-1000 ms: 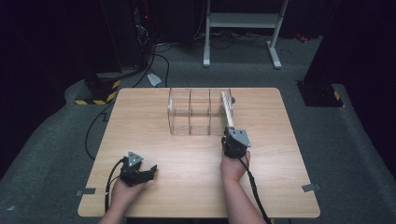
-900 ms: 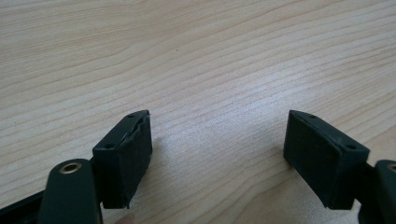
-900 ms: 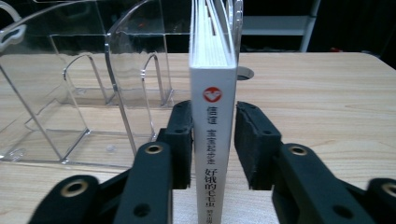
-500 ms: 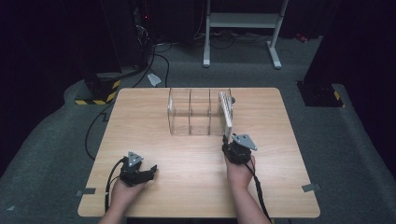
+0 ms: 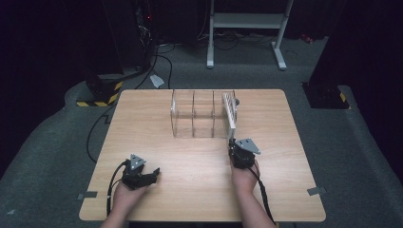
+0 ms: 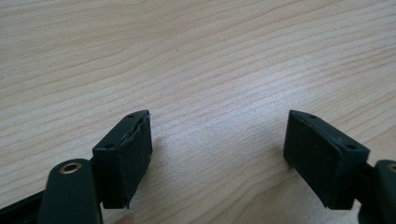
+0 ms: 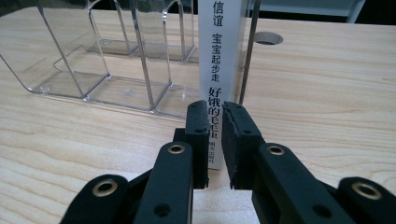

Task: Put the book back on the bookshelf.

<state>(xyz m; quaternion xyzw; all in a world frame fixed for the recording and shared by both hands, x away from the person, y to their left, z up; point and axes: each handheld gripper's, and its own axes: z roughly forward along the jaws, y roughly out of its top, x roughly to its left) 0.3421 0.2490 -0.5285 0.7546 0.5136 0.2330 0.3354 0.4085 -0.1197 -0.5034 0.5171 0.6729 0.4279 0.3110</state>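
Dark floor and equipment stands surround a pale wooden table (image 5: 157, 128), on which a clear acrylic rack (image 5: 197, 114) with upright dividers is set toward the far side. A thin white book (image 7: 219, 56), spine printed with Chinese characters, stands upright in the rack's rightmost compartment, its near end projecting toward the person, presumably so that it can be gripped by the spine. The right gripper (image 7: 215, 135) is held level just in front of the rack; its jaws have just been closing and are pinched on the lower part of the spine. The right hand (image 5: 244, 178) is extended straight forward from the table's near edge, in line with the book, a pose judged suited to sliding the book along its slot. The left gripper (image 6: 217, 154) rests low over bare wood well to the left of the rack, jaws spread wide with nothing between them; it is judged idle.
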